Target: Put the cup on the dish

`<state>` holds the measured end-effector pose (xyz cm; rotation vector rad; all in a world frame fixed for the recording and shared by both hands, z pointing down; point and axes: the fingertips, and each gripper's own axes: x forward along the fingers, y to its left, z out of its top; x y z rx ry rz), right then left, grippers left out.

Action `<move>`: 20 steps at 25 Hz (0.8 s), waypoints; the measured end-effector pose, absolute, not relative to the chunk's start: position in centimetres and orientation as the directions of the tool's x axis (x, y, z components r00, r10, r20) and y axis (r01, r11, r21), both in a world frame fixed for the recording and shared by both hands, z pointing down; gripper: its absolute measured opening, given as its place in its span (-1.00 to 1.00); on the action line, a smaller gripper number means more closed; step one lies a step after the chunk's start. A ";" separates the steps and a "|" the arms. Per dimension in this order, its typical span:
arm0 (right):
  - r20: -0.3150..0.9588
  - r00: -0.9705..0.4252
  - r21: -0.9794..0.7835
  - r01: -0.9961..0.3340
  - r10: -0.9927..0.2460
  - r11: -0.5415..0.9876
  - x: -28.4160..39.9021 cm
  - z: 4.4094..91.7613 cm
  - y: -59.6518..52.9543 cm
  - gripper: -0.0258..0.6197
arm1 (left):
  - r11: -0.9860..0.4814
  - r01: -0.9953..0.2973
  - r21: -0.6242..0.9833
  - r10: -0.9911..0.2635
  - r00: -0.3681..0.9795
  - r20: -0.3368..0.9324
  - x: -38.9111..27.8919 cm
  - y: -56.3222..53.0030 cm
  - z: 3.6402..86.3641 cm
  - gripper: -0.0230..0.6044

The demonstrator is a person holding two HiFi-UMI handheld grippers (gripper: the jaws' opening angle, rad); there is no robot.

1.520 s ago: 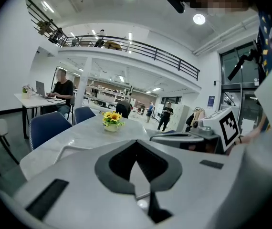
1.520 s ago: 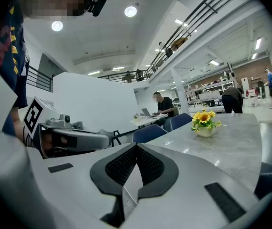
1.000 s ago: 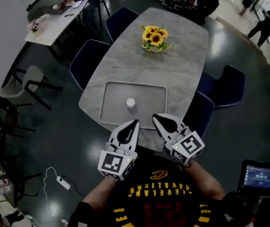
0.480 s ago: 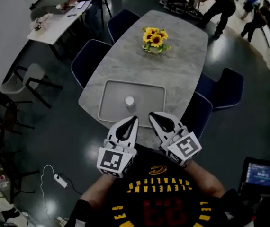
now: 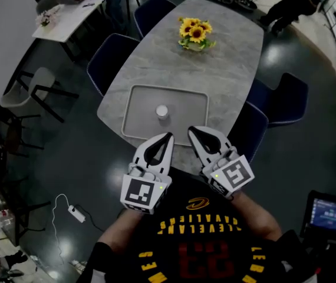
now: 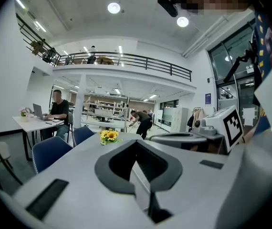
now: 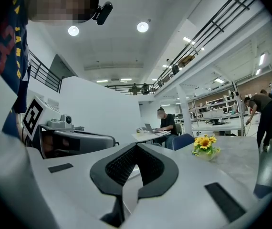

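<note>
The cup (image 5: 162, 111) is white, the dish (image 5: 141, 121) pale grey, the desk (image 5: 227, 75) grey with marble veining, the sunflowers (image 5: 196, 32) yellow, the chairs (image 5: 110, 69) navy — and the left tool (image 5: 169, 135) and right tool (image 5: 191, 130) are white with black pads and black-and-white square markers.

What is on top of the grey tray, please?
Only a small white cup, standing near the middle of the tray. The left tool and right tool cover part of its near edge.

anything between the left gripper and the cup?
Only bare tray, in the head view. The left gripper overlaps its near rim; the cup stands mid-tray.
</note>
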<state>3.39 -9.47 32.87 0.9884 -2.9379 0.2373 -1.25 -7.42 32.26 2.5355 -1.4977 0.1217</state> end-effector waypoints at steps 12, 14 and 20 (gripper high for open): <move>0.088 -0.799 -0.132 -0.601 -0.595 0.788 3.1 33.6 -9.4 -0.90 | -0.464 -0.876 0.134 -0.859 0.482 0.174 -1.5 -7.4 32.8 -0.92; 0.090 -0.800 -0.133 -0.600 -0.593 0.789 3.0 33.6 -9.4 -0.90 | -0.467 -0.875 0.126 -0.859 0.483 0.171 -1.5 -7.5 32.8 -0.92; 0.108 -0.801 -0.130 -0.598 -0.589 0.791 3.0 33.8 -9.2 -0.90 | -0.470 -0.874 0.123 -0.857 0.486 0.173 -1.5 -7.5 32.8 -0.92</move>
